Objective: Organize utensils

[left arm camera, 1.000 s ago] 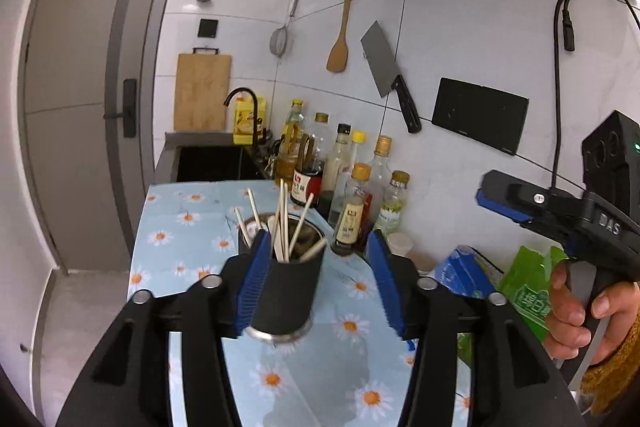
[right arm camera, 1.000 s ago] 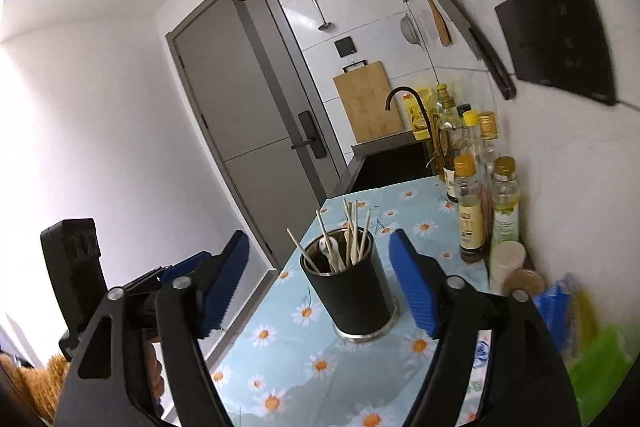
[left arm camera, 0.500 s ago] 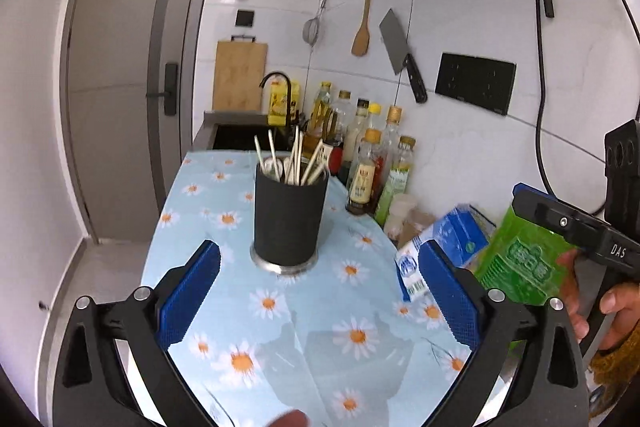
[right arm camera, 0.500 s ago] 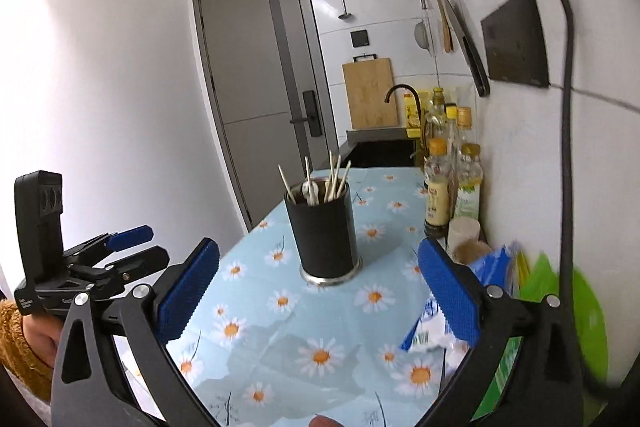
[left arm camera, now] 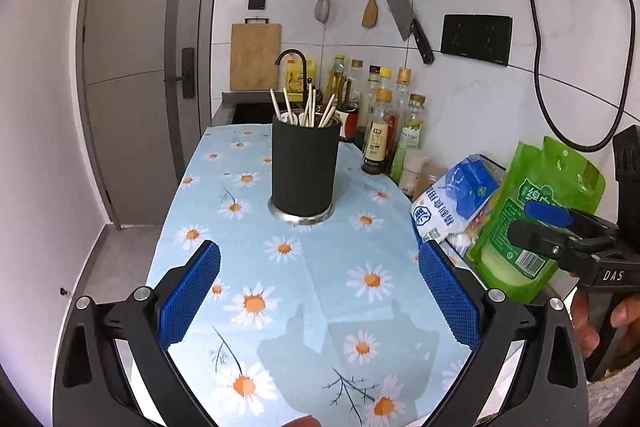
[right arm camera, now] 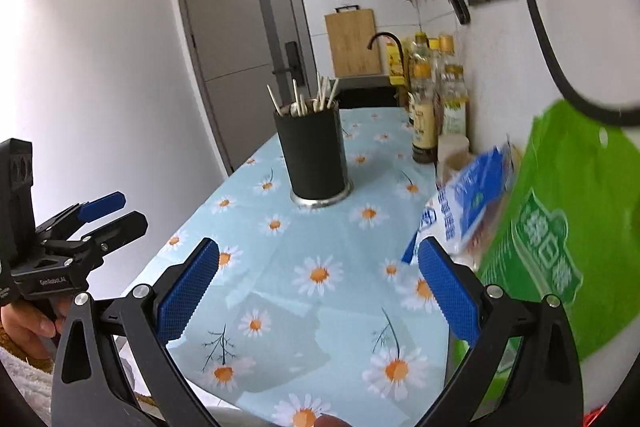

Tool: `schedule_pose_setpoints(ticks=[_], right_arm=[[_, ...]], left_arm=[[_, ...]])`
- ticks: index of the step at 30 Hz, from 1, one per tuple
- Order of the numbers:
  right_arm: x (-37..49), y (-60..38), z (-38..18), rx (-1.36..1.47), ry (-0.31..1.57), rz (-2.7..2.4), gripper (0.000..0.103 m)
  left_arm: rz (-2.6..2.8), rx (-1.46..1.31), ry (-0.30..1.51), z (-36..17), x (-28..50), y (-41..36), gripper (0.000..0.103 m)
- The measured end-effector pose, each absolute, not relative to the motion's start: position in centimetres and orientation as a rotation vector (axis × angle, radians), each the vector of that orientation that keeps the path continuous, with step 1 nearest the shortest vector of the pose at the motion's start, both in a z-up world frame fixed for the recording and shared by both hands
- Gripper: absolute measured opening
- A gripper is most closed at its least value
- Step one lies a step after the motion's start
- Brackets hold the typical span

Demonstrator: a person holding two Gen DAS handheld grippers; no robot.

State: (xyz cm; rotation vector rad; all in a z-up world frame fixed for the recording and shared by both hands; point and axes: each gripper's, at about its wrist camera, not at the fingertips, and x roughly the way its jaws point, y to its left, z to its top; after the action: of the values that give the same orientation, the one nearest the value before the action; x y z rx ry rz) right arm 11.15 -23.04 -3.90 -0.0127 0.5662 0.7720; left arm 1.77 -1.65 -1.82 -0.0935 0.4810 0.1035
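A black utensil holder (left arm camera: 303,169) with a steel base stands upright on the daisy tablecloth (left arm camera: 280,287), with several chopsticks (left arm camera: 308,105) and a white spoon in it. It also shows in the right wrist view (right arm camera: 314,157). My left gripper (left arm camera: 318,297) is open and empty, well back from the holder. My right gripper (right arm camera: 318,291) is open and empty too, back near the table's front. Each gripper shows in the other's view, the right one (left arm camera: 560,231) at the right and the left one (right arm camera: 92,223) at the left.
Bottles (left arm camera: 390,125) line the tiled wall right of the holder. A blue packet (left arm camera: 456,203) and a green bag (left arm camera: 532,219) lie at the right edge. A sink and tap (left arm camera: 292,67) lie beyond; a cleaver, spatula and cutting board (left arm camera: 254,55) hang on the wall.
Both grippers have pulled back from the holder toward the table's front. The left jaws, close around the holder a second ago, have opened wide. The holder stays standing.
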Motion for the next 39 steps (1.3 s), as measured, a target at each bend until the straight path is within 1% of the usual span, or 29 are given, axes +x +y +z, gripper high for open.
schedule_pose_setpoints(ticks=[11, 39], right_arm=[[9.6, -22.5, -5.5, -0.062, 0.573, 0.757, 0.098], [10.1, -22.1, -6.4, -0.048, 0.624, 0.770, 0.098]], left_arm=[[0.086, -0.114, 0.564, -5.3, 1.1, -3.6, 0.096], [0.095, -0.172, 0.599, -5.6, 1.4, -2.6, 0.096]])
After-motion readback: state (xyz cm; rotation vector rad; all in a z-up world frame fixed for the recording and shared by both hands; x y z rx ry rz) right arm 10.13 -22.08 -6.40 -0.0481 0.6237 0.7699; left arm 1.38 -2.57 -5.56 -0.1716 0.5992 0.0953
